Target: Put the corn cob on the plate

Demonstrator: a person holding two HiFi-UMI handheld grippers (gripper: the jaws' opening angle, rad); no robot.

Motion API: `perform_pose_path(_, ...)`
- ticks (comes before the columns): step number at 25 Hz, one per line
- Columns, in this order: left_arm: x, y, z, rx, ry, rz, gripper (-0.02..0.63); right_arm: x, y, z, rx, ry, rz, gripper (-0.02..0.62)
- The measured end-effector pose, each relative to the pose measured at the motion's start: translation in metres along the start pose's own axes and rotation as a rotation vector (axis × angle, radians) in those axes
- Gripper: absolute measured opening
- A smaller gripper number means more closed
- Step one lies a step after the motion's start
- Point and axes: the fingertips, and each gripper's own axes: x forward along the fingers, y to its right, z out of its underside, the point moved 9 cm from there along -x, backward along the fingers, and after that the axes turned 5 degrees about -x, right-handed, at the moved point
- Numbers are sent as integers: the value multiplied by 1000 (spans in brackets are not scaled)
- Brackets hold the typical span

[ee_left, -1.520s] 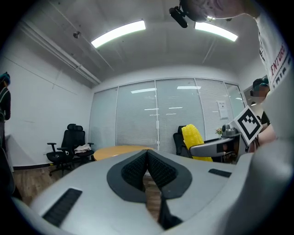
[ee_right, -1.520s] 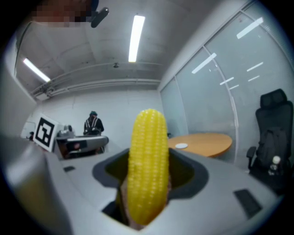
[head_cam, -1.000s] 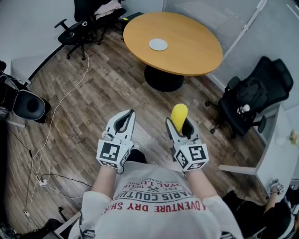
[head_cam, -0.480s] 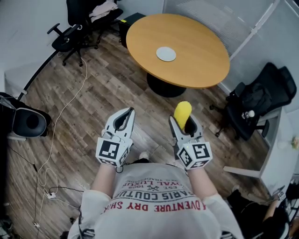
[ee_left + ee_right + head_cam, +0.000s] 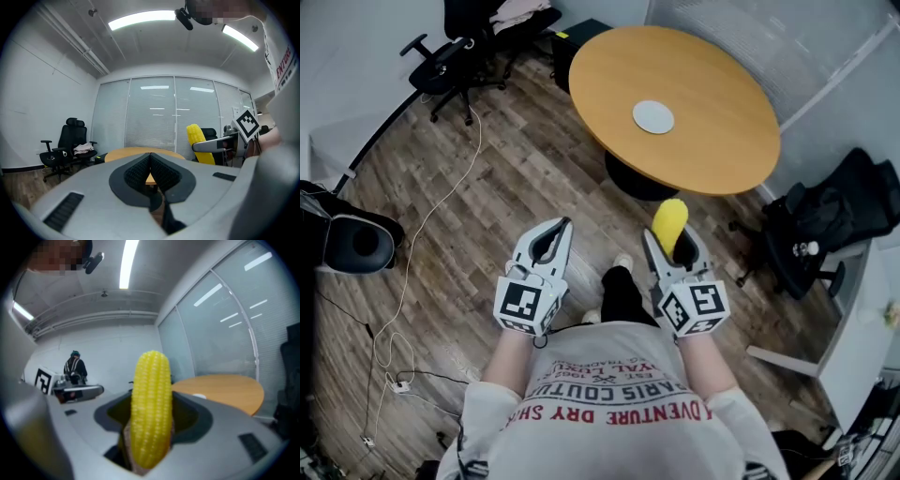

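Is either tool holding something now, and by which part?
The right tool holds the corn cob by its lower end; the left tool is shut, empty.

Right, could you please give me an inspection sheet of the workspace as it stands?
Surface: round wooden table, only the plate on it.
Job's things: corn cob upright in the right tool, short of the table; plate empty.
Clutter: clothes piled on a black chair.
Grippers: left tool shut, empty; right tool shut on corn cob.
Cables: white cable trailing across the floor.
Surroundings: wood floor, glass partition, second black chair at the right.
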Motion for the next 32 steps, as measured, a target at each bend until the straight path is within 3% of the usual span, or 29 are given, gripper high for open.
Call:
perform_pose_path(6, 38, -26, 1, -4, -9, -39, 34, 49, 26, -1, 8, -16, -28, 270)
perform_pose_path(12, 115, -47, -10, -9, -13, -51, 34, 110, 78, -14, 6, -37, -53, 270)
perform_pose_path(24, 271, -60, -32, 22, 15, -37, 34, 194, 196, -33, -7, -47, -54, 270)
perform_pose_path(32, 328, -66, -31, 12, -11, 15, 34, 219, 230, -35, -13, -59, -8, 270)
